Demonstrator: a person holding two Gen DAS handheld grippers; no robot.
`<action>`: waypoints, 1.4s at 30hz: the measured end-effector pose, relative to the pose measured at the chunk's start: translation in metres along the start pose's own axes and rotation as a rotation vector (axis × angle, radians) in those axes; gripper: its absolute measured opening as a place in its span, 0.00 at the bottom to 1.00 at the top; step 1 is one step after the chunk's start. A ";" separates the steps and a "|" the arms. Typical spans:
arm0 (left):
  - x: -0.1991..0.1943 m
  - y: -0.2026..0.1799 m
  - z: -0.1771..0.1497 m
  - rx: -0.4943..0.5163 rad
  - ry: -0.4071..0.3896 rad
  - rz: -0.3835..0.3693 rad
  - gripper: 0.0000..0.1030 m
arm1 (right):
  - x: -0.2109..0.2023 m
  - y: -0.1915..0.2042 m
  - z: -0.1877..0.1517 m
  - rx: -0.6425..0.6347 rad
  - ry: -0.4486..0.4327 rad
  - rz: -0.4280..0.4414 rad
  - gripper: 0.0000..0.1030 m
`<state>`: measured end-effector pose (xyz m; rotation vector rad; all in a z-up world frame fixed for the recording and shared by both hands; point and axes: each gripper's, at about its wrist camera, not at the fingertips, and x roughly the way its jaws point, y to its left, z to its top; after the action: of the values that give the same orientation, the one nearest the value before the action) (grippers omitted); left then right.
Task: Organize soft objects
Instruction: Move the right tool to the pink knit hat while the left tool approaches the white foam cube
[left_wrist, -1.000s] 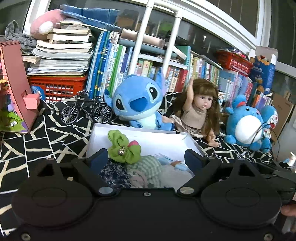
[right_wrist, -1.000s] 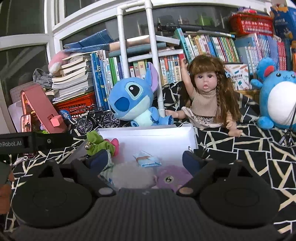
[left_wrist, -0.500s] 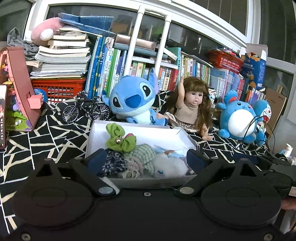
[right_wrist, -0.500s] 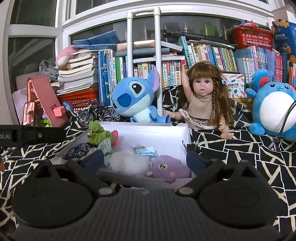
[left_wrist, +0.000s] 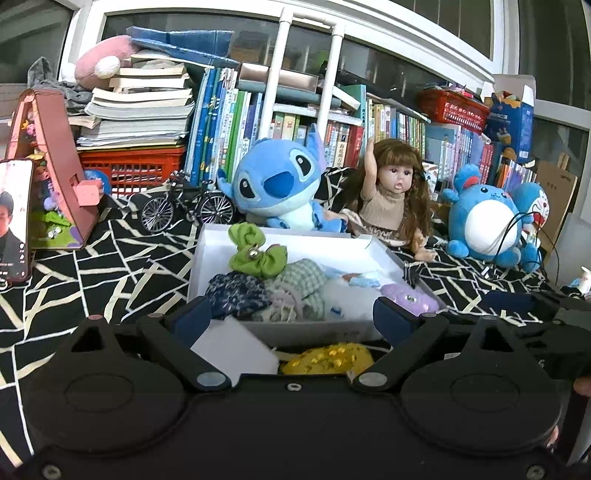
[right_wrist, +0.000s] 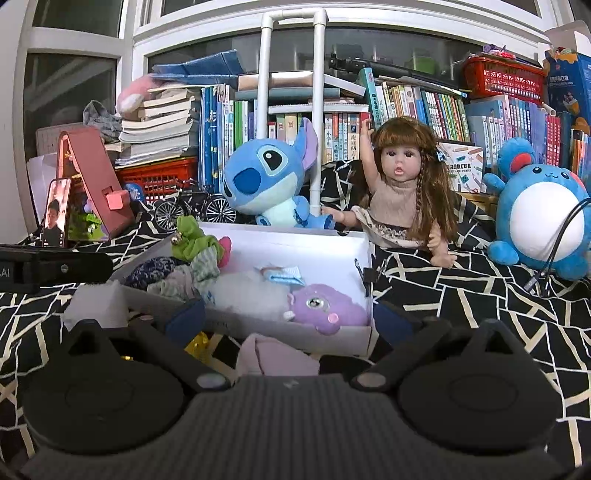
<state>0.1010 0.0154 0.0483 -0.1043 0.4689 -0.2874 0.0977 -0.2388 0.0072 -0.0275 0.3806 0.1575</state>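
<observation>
The left hand-held gripper (left_wrist: 290, 319) is held low and level before the white box (left_wrist: 207, 251), its jaws spread wide with nothing between them; the right hand-held gripper (right_wrist: 288, 321) takes the same released pose at the box's near wall. A yellow soft toy (left_wrist: 327, 357) and a white block (left_wrist: 232, 345) lie on the patterned surface (left_wrist: 110, 258) just in front. Inside the box sit a green scrunchie (left_wrist: 256, 251), checked and dark floral fabrics, white fluff and a purple plush (right_wrist: 325, 308).
</observation>
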 end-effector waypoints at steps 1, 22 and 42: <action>-0.001 0.001 -0.002 0.001 0.001 0.003 0.92 | 0.000 0.000 -0.001 -0.001 0.001 -0.002 0.99; 0.008 0.025 -0.032 -0.061 0.080 0.086 0.92 | 0.010 0.003 -0.025 -0.016 0.079 -0.019 1.00; 0.040 0.028 -0.030 -0.123 0.128 0.143 0.77 | 0.025 0.005 -0.034 0.047 0.145 0.028 0.82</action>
<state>0.1282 0.0291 0.0001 -0.1726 0.6185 -0.1253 0.1073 -0.2326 -0.0335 0.0130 0.5297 0.1743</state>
